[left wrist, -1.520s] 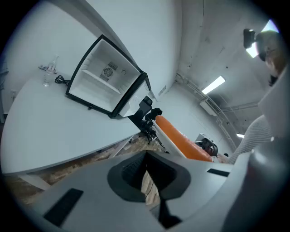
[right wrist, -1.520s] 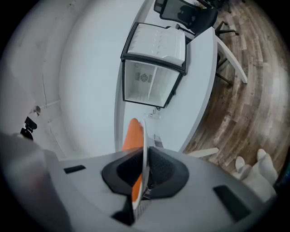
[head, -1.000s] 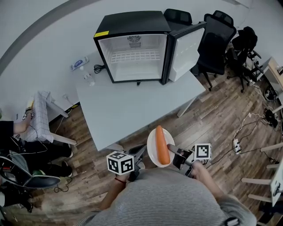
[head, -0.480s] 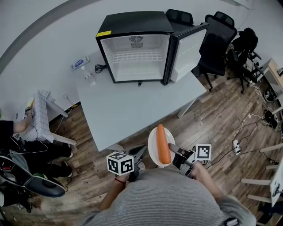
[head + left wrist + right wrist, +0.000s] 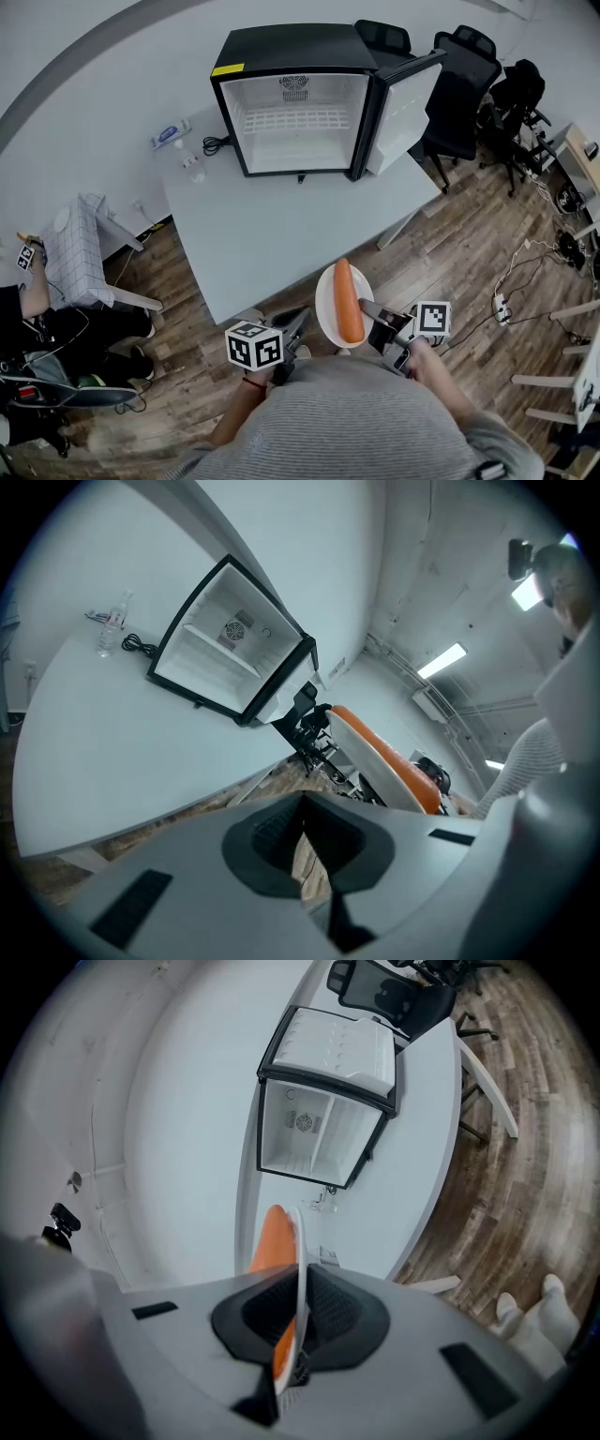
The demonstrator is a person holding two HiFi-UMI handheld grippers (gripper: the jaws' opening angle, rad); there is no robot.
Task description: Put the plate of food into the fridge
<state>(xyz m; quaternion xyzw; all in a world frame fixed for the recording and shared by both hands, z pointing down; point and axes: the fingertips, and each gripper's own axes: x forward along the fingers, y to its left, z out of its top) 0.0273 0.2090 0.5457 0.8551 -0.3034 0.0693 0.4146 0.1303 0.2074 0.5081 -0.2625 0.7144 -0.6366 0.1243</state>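
The white plate (image 5: 325, 307) with a whole carrot (image 5: 348, 302) lying along it is in the air, well short of the fridge (image 5: 281, 43) and off the near edge of the worktop (image 5: 272, 234) on which the fridge stands. The right hand-held gripper (image 5: 376, 322) is clenched on the plate's rim on the side away from the fridge, and its own view shows the thin rim edge-on between the pads. The left hand-held gripper (image 5: 293, 330) hangs beside the plate with its jaws drawn together on nothing. I judge this to be the carrying step: the plate is lifted and the fridge door (image 5: 405, 105) stands swung wide, so the approach is what remains. The next move calls for bringing the plate across the worktop toward the fridge while holding it level so the carrot does not roll. It then has to slide in onto the fridge floor or the white wire shelf (image 5: 292, 119), clear of the door frame. As for writing, a yellow sticker (image 5: 226, 69) sits on the fridge's top front corner, but its print is too small to read. The cubes on the grippers carry only black-and-white square markers.
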